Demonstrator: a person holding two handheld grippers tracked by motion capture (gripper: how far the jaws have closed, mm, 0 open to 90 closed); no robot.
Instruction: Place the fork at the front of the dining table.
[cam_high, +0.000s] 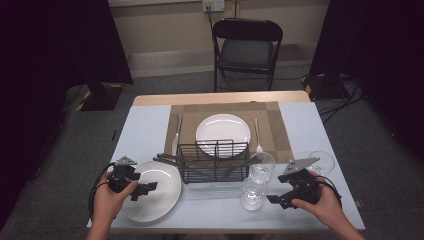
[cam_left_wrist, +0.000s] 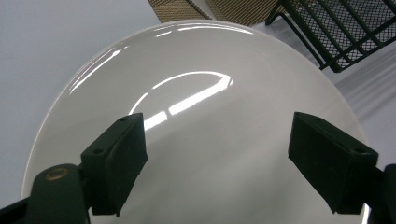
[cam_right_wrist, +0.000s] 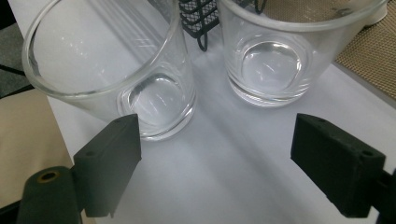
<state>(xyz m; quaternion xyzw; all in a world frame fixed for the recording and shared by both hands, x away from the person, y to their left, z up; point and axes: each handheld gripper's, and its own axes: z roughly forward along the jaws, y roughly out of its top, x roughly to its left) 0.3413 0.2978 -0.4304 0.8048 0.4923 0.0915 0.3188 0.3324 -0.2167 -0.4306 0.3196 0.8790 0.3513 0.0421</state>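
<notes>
A large white plate (cam_high: 155, 192) (cam_left_wrist: 210, 70) lies at the front left of the table. My left gripper (cam_high: 144, 191) (cam_left_wrist: 217, 163) hovers over its left part, open, with only the plate's surface between the jaws. Two empty clear glasses stand front right: a near glass (cam_high: 252, 195) (cam_right_wrist: 112, 60) and a far glass (cam_high: 261, 166) (cam_right_wrist: 280, 42). My right gripper (cam_high: 275, 201) (cam_right_wrist: 215, 168) is open just right of the near glass, pointing at the bare cloth between the two glasses and touching neither.
A black wire basket (cam_high: 214, 161) (cam_left_wrist: 341, 28) (cam_right_wrist: 198, 18) stands mid-table with utensils sticking out. Behind it a brown placemat (cam_high: 280, 130) holds a second white plate (cam_high: 222, 127), a knife (cam_high: 176, 132) and a fork (cam_high: 258, 134). A third glass (cam_high: 321, 161) stands right. A chair (cam_high: 247, 47) is beyond.
</notes>
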